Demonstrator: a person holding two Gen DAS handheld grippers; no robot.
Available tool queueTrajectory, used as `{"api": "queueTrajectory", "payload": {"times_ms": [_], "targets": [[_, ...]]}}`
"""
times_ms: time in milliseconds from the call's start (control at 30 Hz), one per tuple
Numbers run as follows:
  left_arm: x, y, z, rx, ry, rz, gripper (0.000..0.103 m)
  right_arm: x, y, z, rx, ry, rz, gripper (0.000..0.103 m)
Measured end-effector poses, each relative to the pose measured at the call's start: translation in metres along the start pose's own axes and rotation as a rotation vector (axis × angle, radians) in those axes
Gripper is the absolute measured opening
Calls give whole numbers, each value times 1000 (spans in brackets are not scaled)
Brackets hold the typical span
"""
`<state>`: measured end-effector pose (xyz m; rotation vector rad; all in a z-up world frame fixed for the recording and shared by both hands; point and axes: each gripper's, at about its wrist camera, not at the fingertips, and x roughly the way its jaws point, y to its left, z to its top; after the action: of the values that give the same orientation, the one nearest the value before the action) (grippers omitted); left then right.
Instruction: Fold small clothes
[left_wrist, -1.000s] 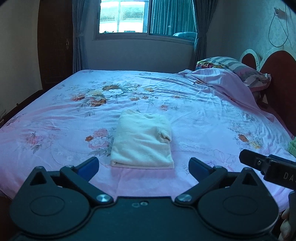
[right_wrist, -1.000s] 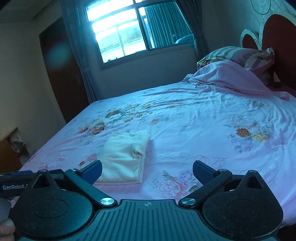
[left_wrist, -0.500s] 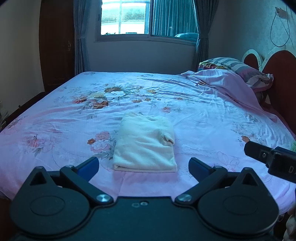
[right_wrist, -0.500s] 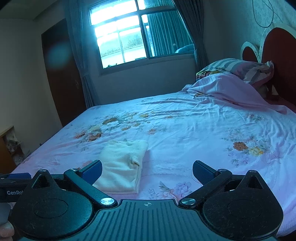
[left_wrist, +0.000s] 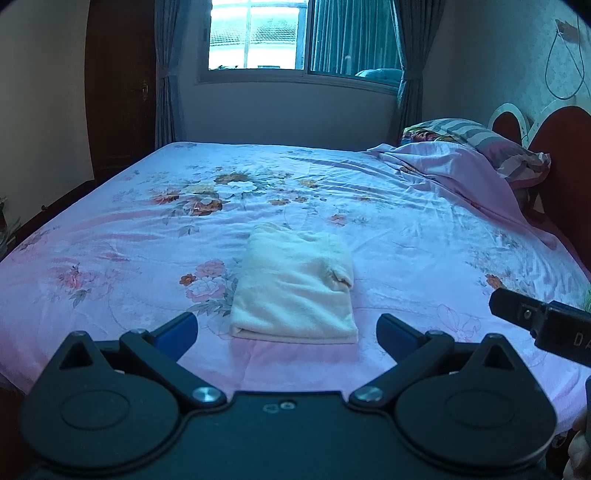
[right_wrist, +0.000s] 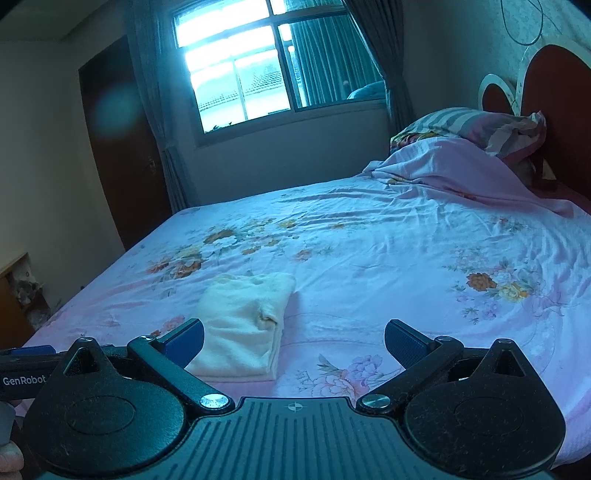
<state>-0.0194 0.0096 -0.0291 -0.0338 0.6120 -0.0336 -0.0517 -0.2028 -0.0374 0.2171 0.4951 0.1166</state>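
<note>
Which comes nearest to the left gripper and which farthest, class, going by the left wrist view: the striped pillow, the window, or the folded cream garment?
From the left gripper, nearest first:
1. Folded cream garment: on the bedsheet, just ahead of the open fingers.
2. Striped pillow: far right, by the headboard.
3. Window: in the back wall, beyond the bed.

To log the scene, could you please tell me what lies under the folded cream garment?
The folded cream garment rests directly on the pink floral bedsheet. Anything beneath the sheet is covered.
</note>
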Motion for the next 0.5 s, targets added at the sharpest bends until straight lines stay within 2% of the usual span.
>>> {"api": "queueTrajectory", "payload": {"times_ms": [500], "targets": [[-2, 4, 0, 3, -2, 8, 101, 3, 0, 0, -24, 16, 11, 103]]}}
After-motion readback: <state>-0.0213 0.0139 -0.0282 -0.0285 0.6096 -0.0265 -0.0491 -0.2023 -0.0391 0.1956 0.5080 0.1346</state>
